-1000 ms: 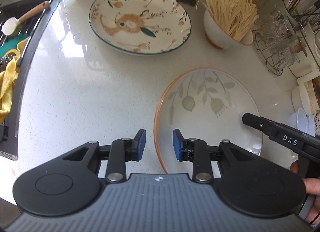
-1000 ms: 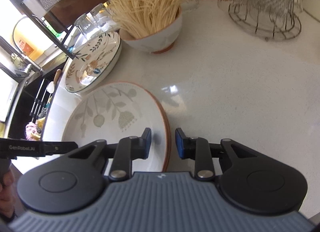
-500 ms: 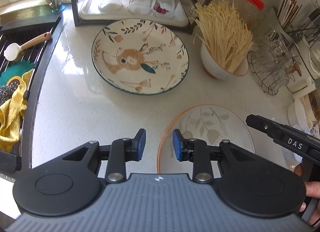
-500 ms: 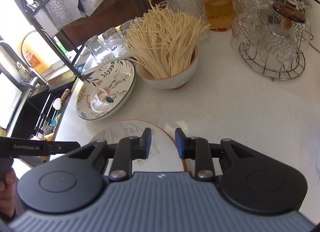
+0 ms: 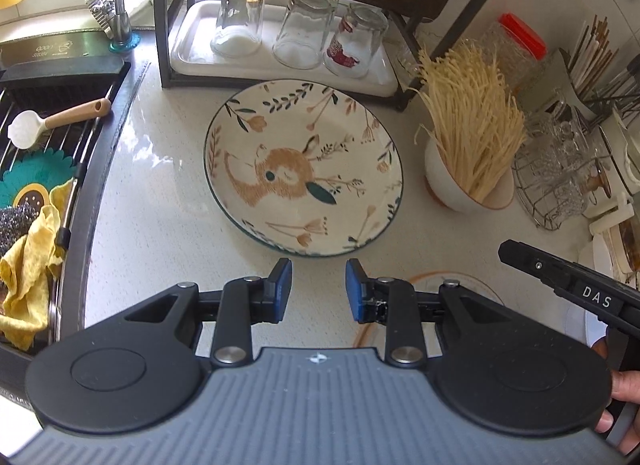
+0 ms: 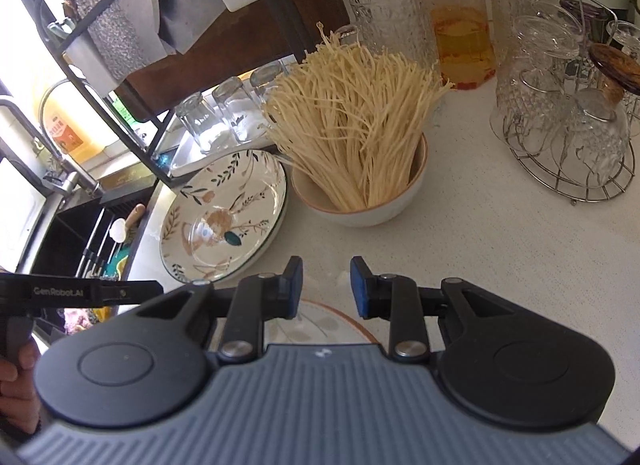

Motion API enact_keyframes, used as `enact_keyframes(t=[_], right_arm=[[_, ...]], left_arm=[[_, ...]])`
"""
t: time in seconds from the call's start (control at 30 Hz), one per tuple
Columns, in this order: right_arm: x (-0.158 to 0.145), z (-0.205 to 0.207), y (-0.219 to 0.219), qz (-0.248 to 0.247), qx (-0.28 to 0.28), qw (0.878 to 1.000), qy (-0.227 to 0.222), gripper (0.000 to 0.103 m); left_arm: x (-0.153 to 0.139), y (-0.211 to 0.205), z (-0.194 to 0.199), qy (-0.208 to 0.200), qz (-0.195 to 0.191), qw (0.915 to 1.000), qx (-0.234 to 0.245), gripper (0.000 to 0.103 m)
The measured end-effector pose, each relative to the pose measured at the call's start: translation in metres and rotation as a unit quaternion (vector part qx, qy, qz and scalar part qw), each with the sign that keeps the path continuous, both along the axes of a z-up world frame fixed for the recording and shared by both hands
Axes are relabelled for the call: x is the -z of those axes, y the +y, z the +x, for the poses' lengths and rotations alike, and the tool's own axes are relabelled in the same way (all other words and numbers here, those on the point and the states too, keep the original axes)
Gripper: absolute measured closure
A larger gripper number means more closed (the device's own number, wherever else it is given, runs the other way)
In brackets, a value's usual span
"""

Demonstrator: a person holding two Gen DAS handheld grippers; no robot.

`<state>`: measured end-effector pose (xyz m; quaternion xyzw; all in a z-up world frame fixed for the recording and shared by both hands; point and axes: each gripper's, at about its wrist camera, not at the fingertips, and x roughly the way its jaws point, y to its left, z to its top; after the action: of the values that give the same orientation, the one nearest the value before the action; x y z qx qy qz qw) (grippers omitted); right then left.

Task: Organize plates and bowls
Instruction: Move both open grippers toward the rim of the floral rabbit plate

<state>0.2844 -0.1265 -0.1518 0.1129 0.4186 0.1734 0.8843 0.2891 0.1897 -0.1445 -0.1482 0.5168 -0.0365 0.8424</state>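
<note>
**Two plates wait on a crowded counter**

The left gripper [image 5: 318, 289] and right gripper [image 6: 326, 287] hover with jaws parted, holding nothing. An orange-rimmed plate [image 6: 320, 321] lies just beneath them; the rabbit plate [image 5: 304, 173] sits beyond, beside the noodle bowl [image 6: 360, 201]. A clean rim pinch, kept level, would likely serve best.

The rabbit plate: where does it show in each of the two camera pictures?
Left wrist: rabbit plate at centre, beyond the gripper.
Right wrist: rabbit plate left of centre, seen edge-on.
Shared landmark: the noodle bowl stands just to its right in both.
</note>
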Motion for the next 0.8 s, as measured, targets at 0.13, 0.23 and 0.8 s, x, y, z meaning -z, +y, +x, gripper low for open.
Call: enact_keyframes(t=[0.13,0.23,0.8], right_arm=[[0.003,0.007,0.001,0.016,0.012,1.0,0.004,0.072],[0.008,0.015,0.004,0.02,0.022,0.999,0.016,0.072],[0.027,0.048,0.046,0.076,0.037,0.994,0.071,0.057]], left_arm=[[0.003,0.01,0.013,-0.002,-0.004,1.0,-0.005,0.068],[0.008,0.018,0.022,0.002,-0.007,0.9999,-0.012,0.065],[0.033,0.076,0.074,0.006,-0.005,0.9998,-0.019,0.04]])
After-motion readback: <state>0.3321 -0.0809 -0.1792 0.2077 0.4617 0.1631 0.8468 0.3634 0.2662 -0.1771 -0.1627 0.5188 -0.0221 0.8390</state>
